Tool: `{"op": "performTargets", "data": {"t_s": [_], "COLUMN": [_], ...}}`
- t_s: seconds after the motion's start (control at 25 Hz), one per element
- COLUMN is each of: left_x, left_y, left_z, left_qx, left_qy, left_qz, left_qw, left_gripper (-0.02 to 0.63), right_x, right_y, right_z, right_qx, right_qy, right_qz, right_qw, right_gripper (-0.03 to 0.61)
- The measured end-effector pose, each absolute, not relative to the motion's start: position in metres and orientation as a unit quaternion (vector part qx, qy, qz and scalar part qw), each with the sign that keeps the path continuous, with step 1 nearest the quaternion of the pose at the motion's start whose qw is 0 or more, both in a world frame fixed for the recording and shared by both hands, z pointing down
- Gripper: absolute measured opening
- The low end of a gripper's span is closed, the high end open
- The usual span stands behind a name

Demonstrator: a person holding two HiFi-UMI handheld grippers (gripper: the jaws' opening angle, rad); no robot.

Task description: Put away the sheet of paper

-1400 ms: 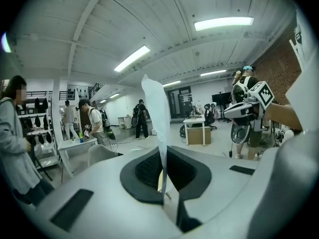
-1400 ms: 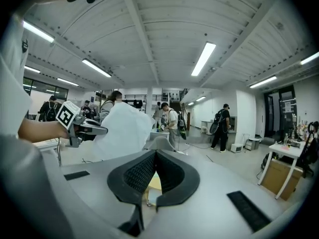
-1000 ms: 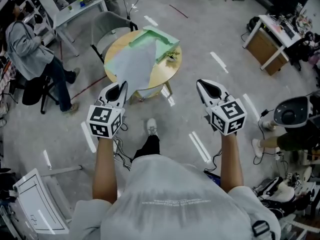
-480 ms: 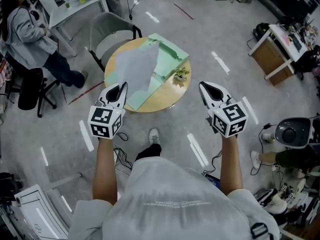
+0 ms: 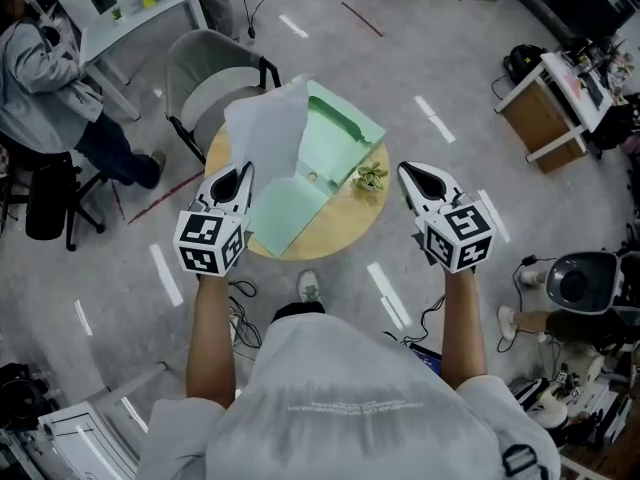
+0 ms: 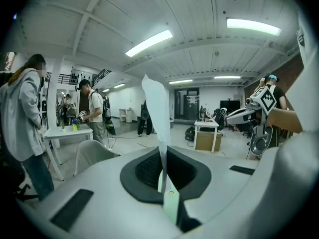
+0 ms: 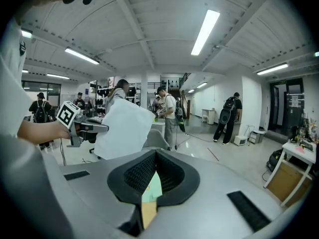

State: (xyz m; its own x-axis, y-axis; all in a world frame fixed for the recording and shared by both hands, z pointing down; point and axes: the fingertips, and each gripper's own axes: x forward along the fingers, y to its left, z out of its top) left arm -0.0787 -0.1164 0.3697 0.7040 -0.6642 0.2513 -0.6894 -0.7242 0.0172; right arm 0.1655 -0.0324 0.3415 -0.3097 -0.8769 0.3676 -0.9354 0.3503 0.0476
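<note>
Left gripper clamped on the sheet's near edge; sheet held up in the air, hiding the table's far-left rim, part of the open folder and a chair edge; right gripper jaws together, empty, over open floor beside the table

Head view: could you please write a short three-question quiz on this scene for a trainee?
1. True or false: the left gripper is shut on the white sheet of paper.
2. The open pale green folder lies on: A) the grey chair; B) the round wooden table; C) the floor.
3. What small thing stands on the table beside the folder?

Key: 1 true; 2 B; 3 the small green plant.
</note>
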Motion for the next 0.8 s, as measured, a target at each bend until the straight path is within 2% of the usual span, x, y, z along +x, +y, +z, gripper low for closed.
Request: {"op": "performTargets", "data": {"t_s": [0.48,0.8], "left_x": [-0.105,-0.114], "left_y": [-0.182,-0.191], "left_z": [0.434,0.494], "left_qx": [0.866,0.809], "left_qy": [-0.417,-0.451], "left_qz": [-0.004,-0.035], "left_qw": [0.277,0.375], "left_gripper": [0.018,0.018], "right_x": [0.167,0.156], "right_y": [-0.089,-0.134], "right_z": [0.374,0.42], "right_qx": [0.556,0.5], "right_qy": [-0.8,-0.824], "right_qz": [0.118,0.148], "right_qw": [0.19,0.222], "right_gripper": [0.028,0.028]}}
